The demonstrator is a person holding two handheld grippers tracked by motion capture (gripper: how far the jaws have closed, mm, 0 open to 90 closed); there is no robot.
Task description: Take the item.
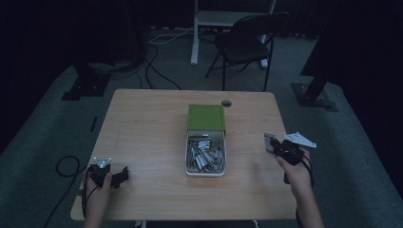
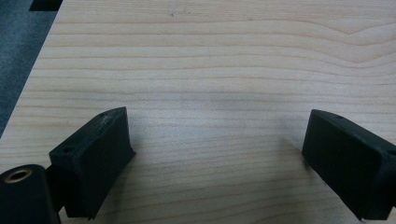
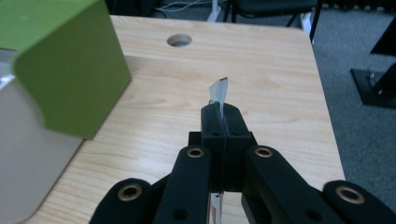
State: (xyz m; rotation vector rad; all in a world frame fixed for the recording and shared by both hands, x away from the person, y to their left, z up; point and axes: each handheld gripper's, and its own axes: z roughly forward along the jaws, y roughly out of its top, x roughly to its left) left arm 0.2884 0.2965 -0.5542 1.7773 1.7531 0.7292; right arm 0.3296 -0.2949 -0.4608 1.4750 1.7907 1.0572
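Observation:
A white box point(image 1: 205, 174) with a slid-back green lid point(image 1: 206, 117) stands mid-table and holds several small silvery packets point(image 1: 204, 156). My right gripper point(image 1: 274, 144) hovers right of the box, held by a hand, shut on a thin flat silvery packet point(image 1: 269, 140). In the right gripper view the jaws point(image 3: 223, 116) meet on that packet point(image 3: 218, 93), whose tip pokes up past them; the green lid point(image 3: 60, 65) and the box's white wall point(image 3: 28, 154) lie to the left. My left gripper point(image 1: 119, 176) rests low at the table's near left, open, with bare wood between its fingertips point(image 2: 217, 123).
The wooden table point(image 1: 142, 128) has a round cable hole point(image 1: 226, 103) behind the box, also in the right gripper view point(image 3: 179, 40). A folding chair point(image 1: 247, 42) and a desk leg stand beyond the far edge. Cables lie on the dark floor at the left.

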